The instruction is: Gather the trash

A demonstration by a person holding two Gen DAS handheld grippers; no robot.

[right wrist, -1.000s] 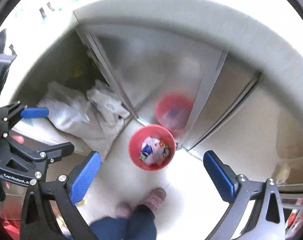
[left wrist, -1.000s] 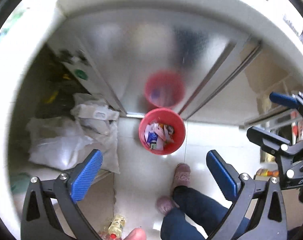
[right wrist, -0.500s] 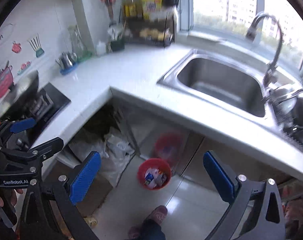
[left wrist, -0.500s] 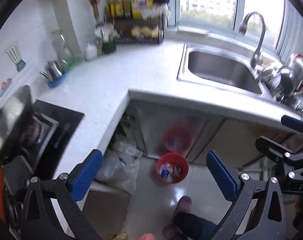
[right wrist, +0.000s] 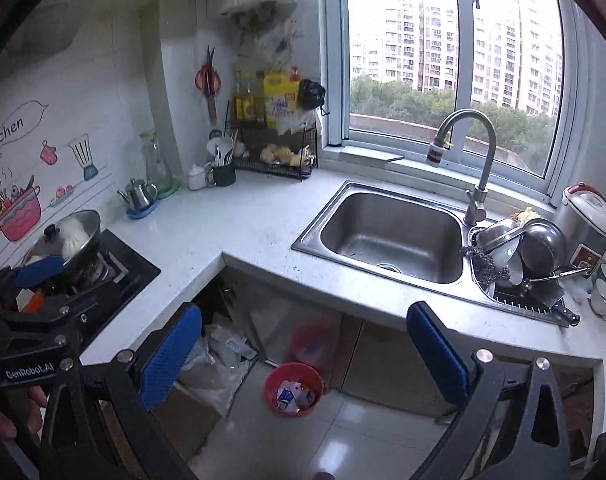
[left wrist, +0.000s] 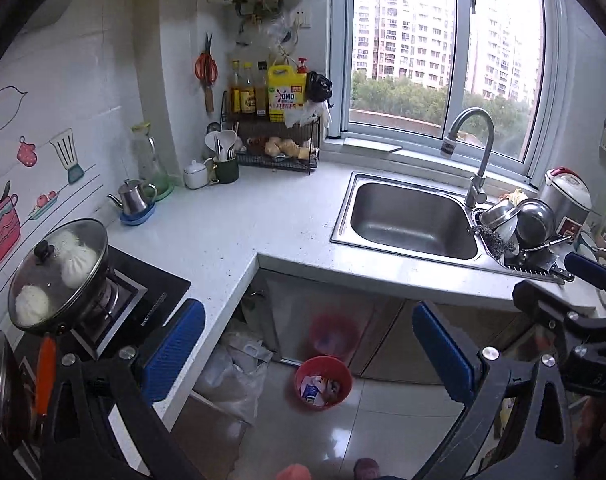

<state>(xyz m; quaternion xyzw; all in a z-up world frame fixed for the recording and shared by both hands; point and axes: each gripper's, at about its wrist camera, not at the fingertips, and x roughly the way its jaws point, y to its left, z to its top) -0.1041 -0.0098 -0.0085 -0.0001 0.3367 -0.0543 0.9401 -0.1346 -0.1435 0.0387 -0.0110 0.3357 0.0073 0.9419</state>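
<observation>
Both jaws spread wide, nothing held: left gripper (left wrist: 307, 352) and right gripper (right wrist: 303, 350) hover side by side above floor level. Red trash bin (right wrist: 293, 388), round so no long axis, stands on the floor tiles (right wrist: 343, 432) below and ahead of both, against the cabinet under the sink (right wrist: 391, 236), centred between the right gripper's fingers, so right arm judged marginally better placed. Readable: "GenRobot.AI" on gripper body, "Kitchen" wall sticker (right wrist: 5, 134), "OMO" on yellow jug (left wrist: 287, 92).
</observation>
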